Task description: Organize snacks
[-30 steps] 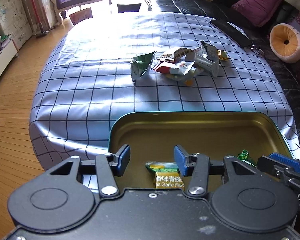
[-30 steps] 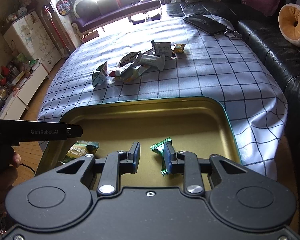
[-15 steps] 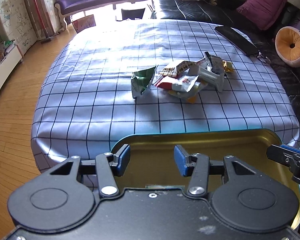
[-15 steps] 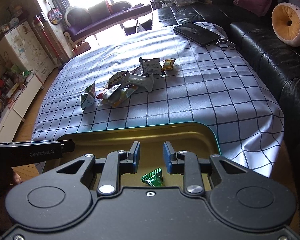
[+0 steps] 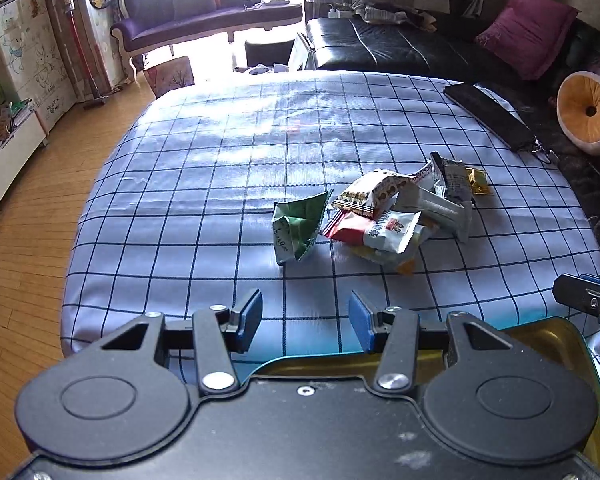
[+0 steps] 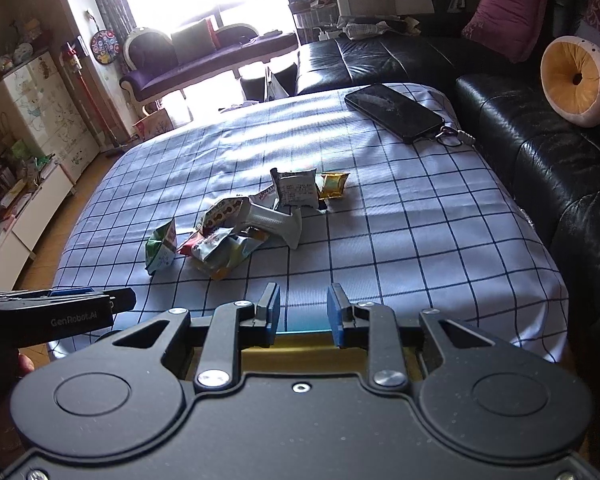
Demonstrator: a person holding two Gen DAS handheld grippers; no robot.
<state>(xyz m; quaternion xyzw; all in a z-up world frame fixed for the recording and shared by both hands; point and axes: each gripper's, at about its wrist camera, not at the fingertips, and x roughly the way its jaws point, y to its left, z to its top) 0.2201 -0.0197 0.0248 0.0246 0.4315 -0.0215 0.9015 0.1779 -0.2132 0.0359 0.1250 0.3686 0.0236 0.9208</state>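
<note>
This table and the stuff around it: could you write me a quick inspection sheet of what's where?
Surface: checked tablecloth covering the table.
Job's things: snack pile mid-table; green packet beside it; gold tin at the near edge.
Clutter: phone at the far right corner, keyring attached.
Grippers: left gripper and right gripper both open, holding nothing, above the tin.
Cables: nothing seen.
Surroundings: black sofa, purple chaise, wooden floor.
</note>
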